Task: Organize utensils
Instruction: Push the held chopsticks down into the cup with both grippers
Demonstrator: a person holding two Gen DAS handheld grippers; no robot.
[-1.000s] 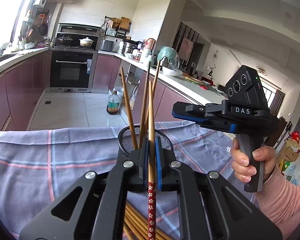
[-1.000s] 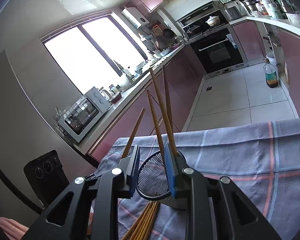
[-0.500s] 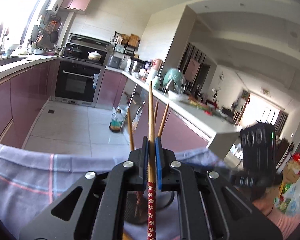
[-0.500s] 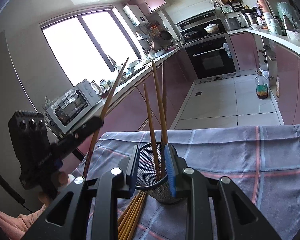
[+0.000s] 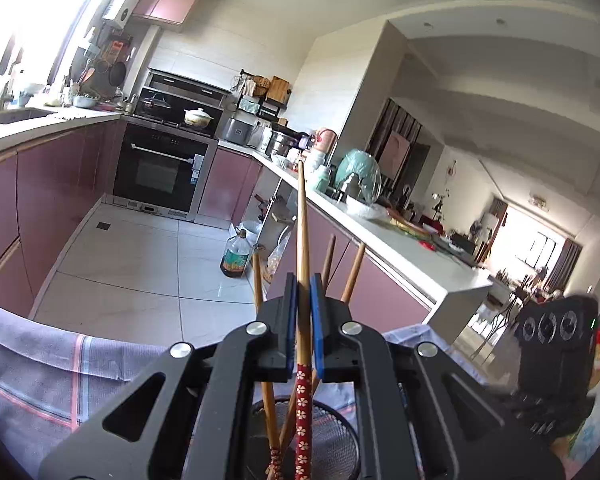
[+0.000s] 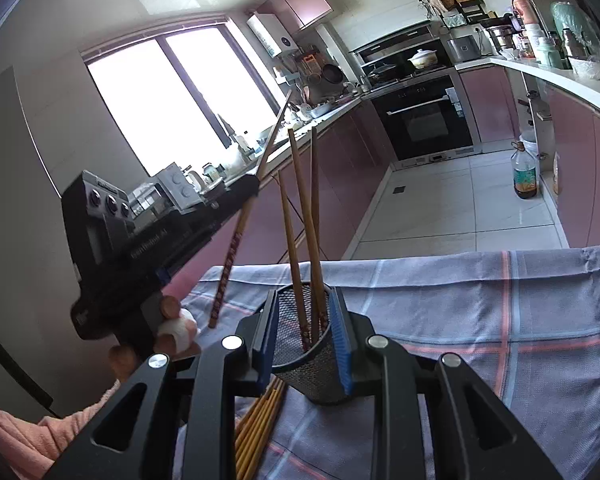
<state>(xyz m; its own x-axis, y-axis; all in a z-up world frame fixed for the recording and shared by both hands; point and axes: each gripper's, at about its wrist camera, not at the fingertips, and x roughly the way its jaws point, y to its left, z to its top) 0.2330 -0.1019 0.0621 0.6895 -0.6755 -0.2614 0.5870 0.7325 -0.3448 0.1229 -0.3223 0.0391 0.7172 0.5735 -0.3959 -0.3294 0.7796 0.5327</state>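
The left gripper (image 5: 303,312) is closed on a single chopstick (image 5: 302,240), its blue pads clamped flat against the bare wooden shaft just above the red flower-patterned end. In the right wrist view the same chopstick (image 6: 256,196) hangs at a slant, patterned end lowest, above the checked tablecloth (image 6: 480,304) and to the left of the mesh utensil holder (image 6: 316,364), not touching either. The right gripper (image 6: 306,332) is closed on the holder, one blue pad against each side of the black mesh wall; the holder stands upright on the cloth. Three chopsticks (image 6: 300,216) stand inside it, leaning slightly apart, patterned ends down. A loose bundle of chopsticks (image 6: 260,420) lies flat on the cloth just beside the holder's base, partly under the right gripper's left finger. A hand (image 6: 168,332) grips the handle of the left gripper, with what appears to be a white wrap on one finger; the view is too blurred to be certain. A pink sleeve (image 6: 28,432) shows at the lower left.
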